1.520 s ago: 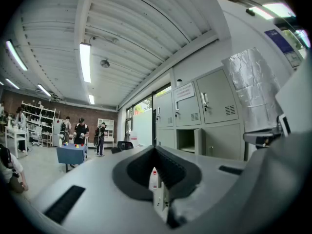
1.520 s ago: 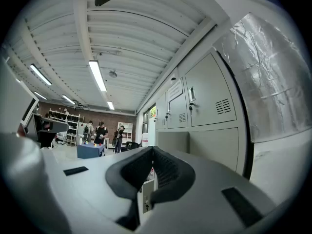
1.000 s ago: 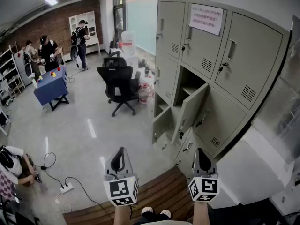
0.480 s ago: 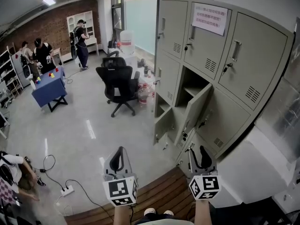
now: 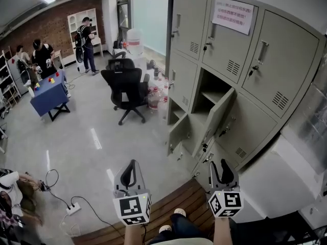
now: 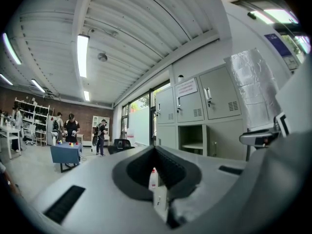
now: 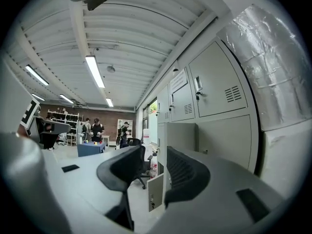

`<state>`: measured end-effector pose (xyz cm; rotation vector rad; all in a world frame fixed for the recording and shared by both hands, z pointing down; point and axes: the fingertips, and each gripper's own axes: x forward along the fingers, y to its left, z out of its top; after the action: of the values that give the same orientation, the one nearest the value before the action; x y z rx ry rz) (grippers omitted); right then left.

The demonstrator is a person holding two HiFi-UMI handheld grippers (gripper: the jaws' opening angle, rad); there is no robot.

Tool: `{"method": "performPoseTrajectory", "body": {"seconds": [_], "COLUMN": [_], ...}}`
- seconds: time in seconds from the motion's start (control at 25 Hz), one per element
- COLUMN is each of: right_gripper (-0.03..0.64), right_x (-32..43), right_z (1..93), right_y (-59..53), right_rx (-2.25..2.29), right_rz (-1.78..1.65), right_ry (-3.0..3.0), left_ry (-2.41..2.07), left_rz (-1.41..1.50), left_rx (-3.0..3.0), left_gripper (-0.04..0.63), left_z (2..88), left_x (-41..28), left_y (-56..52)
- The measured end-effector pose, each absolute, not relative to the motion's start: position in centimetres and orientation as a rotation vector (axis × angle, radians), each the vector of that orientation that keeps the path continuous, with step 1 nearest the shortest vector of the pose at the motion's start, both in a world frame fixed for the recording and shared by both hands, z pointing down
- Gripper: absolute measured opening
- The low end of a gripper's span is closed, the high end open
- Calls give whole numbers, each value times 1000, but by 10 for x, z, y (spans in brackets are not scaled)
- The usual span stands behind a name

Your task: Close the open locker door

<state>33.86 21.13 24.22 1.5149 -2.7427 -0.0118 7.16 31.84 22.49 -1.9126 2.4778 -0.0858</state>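
Locker door [image 5: 217, 117]: middle row of the grey locker bank [image 5: 286, 50], swung out towards the room, its free edge nearest the person.
Compartment behind it [image 5: 210, 88]: open and dark, with a shelf across it.
Second open door [image 5: 178, 132]: one row lower and one column to the left, also standing ajar.
Other doors: shut and flush; a paper notice [image 5: 232, 14] is stuck on an upper one.
Right gripper [image 5: 223, 168]: held level, pointing at the lockers, below the locker door in the head view and clear of it. Its jaws have just been opening and stand wide apart with nothing pressed between them; in the right gripper view the edges of the two open doors show through the gap.
Left gripper [image 5: 131, 168]: level beside the right one, over bare floor, well apart from the lockers. Its jaws are together and hold nothing.
Marker cubes: one on each gripper, nearest the person [image 5: 132, 208] [image 5: 225, 203].
Underfoot: a wooden platform [image 5: 173, 200] at the foot of the lockers; the person's shoes show at the bottom edge.
Room behind: a black office chair [image 5: 127, 86] near the left end of the lockers, a blue table [image 5: 46, 93] further off, people standing by the brick wall [image 5: 84, 34], a power strip [image 5: 72, 206] on the grey floor.
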Motion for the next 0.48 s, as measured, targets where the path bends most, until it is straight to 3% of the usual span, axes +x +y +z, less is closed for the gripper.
{"method": "performPoseTrajectory", "body": {"seconds": [0.48], "right_gripper": [173], "right_x": [309], "right_z": [279], "right_y": [151], "right_rx": [1503], "right_rz": [-14], "right_ry": [-2750], "left_ry": [2487], "left_rz": [-79], "left_rx": [-1869], "left_gripper": [-3], "left_z": [252], "left_x": [41], "left_y": [270]}}
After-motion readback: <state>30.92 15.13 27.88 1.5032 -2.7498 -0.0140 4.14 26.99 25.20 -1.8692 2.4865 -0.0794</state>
